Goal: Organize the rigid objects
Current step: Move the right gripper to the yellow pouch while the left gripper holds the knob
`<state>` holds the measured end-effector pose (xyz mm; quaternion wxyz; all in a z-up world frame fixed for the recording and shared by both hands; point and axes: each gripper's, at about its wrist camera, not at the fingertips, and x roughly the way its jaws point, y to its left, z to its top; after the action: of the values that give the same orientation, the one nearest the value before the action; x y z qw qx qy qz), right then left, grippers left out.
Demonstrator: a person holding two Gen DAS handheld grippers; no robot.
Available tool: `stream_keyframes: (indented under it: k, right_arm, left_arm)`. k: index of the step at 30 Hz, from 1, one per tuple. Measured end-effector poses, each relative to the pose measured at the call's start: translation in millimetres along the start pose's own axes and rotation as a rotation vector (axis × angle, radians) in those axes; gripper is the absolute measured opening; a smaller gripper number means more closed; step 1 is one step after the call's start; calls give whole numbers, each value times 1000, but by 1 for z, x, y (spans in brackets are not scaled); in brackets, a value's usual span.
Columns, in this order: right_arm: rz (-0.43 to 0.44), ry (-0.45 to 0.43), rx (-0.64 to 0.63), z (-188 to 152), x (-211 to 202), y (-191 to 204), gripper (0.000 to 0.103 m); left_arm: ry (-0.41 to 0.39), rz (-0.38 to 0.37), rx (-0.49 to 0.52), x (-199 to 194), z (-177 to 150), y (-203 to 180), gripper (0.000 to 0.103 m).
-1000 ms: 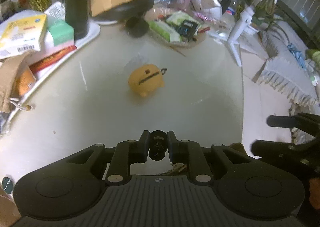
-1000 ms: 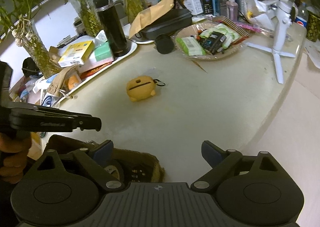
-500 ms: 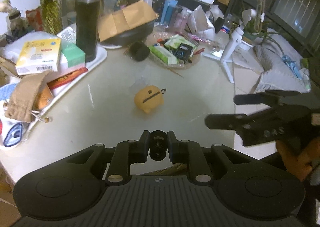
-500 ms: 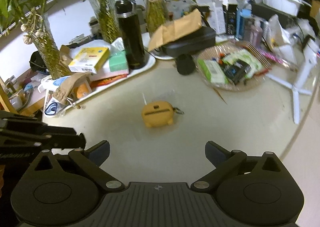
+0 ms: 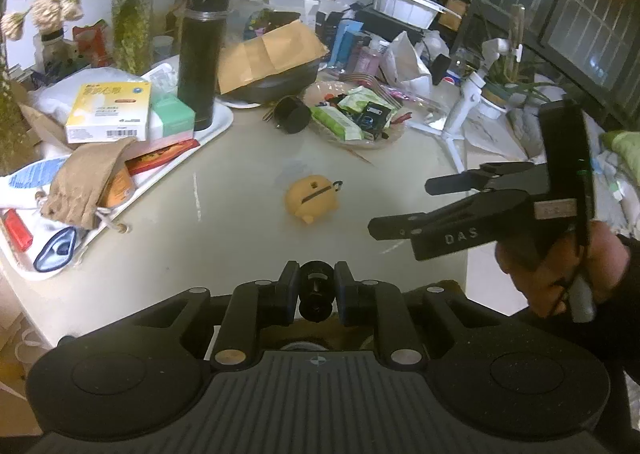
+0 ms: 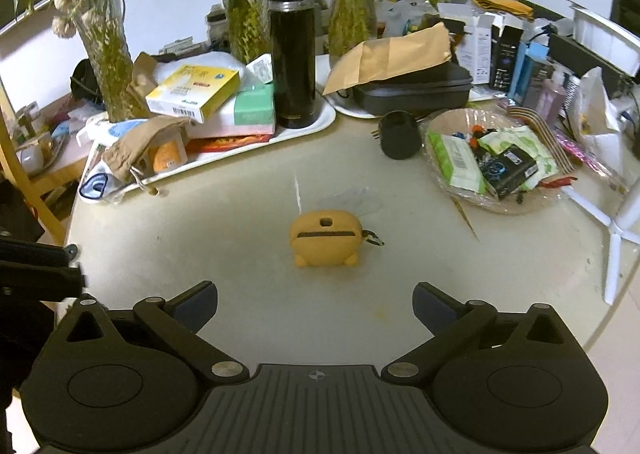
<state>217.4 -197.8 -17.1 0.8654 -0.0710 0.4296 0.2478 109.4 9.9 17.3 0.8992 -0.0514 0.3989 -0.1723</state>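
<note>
Clamped between the jaws of my left gripper (image 5: 316,288) is a small black cylindrical part (image 5: 316,290), pinched from both sides by the pads. On my right gripper (image 6: 315,304) the jaws stand wide apart with nothing between them; they have just been opening to that full spread. It hangs above the pale round table (image 6: 200,238) and points down toward a yellow earbud case (image 6: 326,239) that lies alone on the bare middle of the tabletop, a small metal clip at its right side. From my left wrist view, that gripper shows side-on at the right, held by my hand (image 5: 560,266), well apart from the case. Behind the case, a white tray (image 6: 320,120) carries a tall black flask (image 6: 291,50), a yellow box (image 6: 194,92) and a brown cloth pouch (image 6: 140,146). A black cap (image 6: 400,134) sits just beside a shallow dish (image 6: 516,208) of packets.
</note>
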Motion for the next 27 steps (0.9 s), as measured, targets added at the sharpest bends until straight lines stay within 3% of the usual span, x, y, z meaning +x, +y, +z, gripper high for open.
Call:
stream_keyframes:
  k: [27]
  right_arm:
    - [123, 53, -48, 36, 101, -26, 103]
  left_arm:
    - [-18, 13, -68, -11, -13, 30, 19]
